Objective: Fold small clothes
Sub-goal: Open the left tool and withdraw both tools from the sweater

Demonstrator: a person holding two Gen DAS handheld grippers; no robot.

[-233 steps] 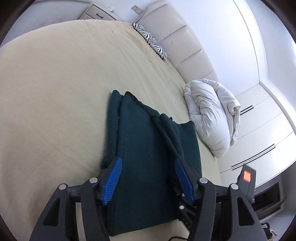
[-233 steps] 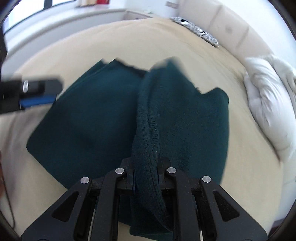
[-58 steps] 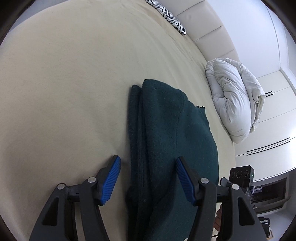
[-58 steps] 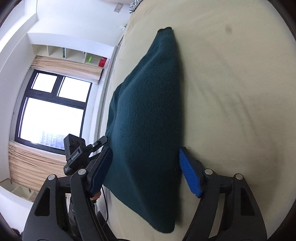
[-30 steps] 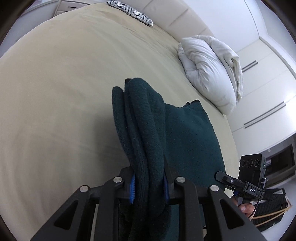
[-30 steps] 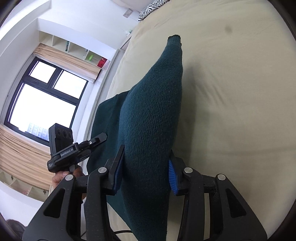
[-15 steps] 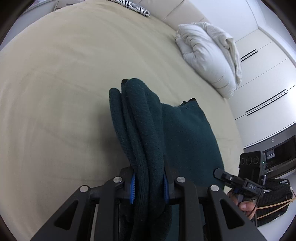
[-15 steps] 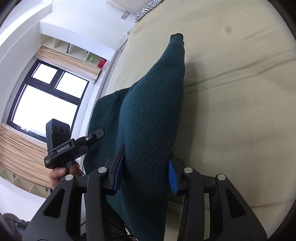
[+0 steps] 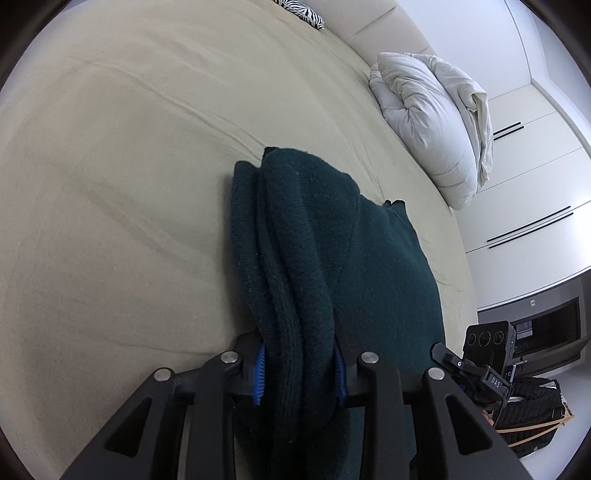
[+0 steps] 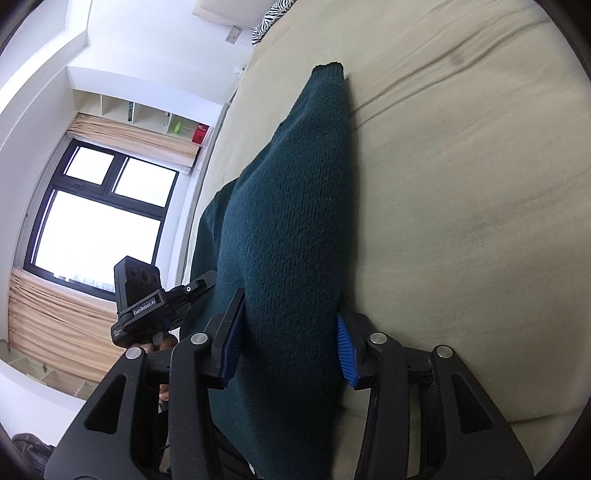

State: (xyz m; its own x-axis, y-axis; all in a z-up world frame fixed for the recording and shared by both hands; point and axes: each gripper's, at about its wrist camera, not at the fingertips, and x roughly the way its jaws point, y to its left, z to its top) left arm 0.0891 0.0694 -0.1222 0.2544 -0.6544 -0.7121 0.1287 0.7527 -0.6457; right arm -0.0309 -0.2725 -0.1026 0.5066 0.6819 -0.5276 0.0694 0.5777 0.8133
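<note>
A dark green knitted sweater point(image 9: 332, 251), folded into a long strip, lies on the beige bed point(image 9: 129, 166). My left gripper point(image 9: 298, 371) is shut on the thick near edge of the sweater. My right gripper point(image 10: 288, 350) is shut on the other near corner of the same sweater point(image 10: 291, 206), its blue pads pressed into the bunched knit. The far end of the sweater rests on the sheet. Each gripper also shows in the other's view: the right one point(image 9: 484, 369) at the lower right, the left one point(image 10: 147, 306) at the lower left.
A crumpled white duvet point(image 9: 436, 122) lies at the bed's far right edge, a zebra-print pillow point(image 9: 301, 9) at the headboard. White wardrobes point(image 9: 535, 166) stand to the right. A window with curtains point(image 10: 96, 221) and shelves are on the other side.
Both grippers, open around the sweater's near edge two seconds ago, have shut on it. In the last half second the sweater has been drawn slightly back and sits lower on the bed.
</note>
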